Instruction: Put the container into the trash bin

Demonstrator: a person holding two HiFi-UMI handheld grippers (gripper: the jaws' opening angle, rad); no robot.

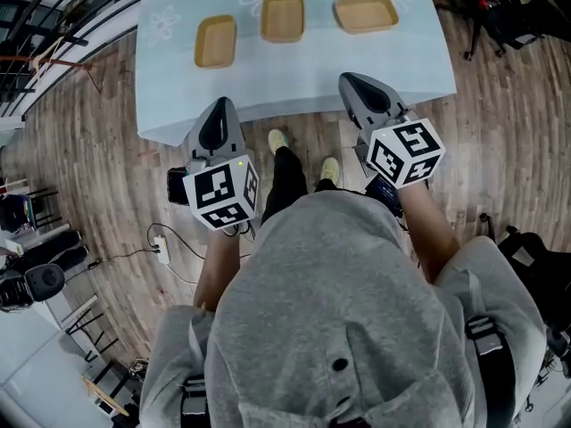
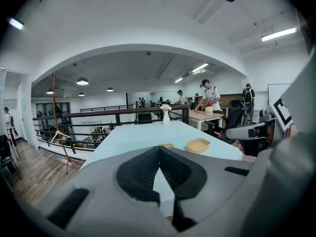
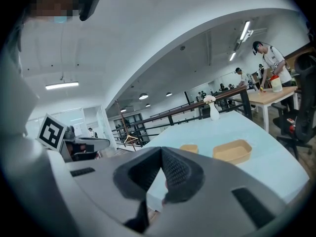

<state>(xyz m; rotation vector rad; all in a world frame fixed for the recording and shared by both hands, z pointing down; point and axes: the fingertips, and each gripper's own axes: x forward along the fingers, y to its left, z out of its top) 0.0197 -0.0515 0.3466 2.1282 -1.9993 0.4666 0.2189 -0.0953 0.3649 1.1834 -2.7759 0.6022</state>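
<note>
On the pale blue table [image 1: 294,69] three tan containers [image 1: 283,16] sat in a row, well beyond the left gripper [image 1: 219,105] and right gripper [image 1: 348,80] at its near edge, both with jaws pressed together, empty.

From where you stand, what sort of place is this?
Probably an open-plan office or workshop loft: a cloth-covered long table, a black railing along an open edge, and people working at a wooden desk behind.

I seem to be looking into an open-plan office or studio. A long desk [image 1: 303,80] stands on a wood-plank floor [image 1: 98,132], with strip lights [image 2: 279,33] overhead, a black mezzanine-style railing [image 2: 98,113], and people [image 2: 211,95] at a further worktable [image 2: 205,115].
</note>
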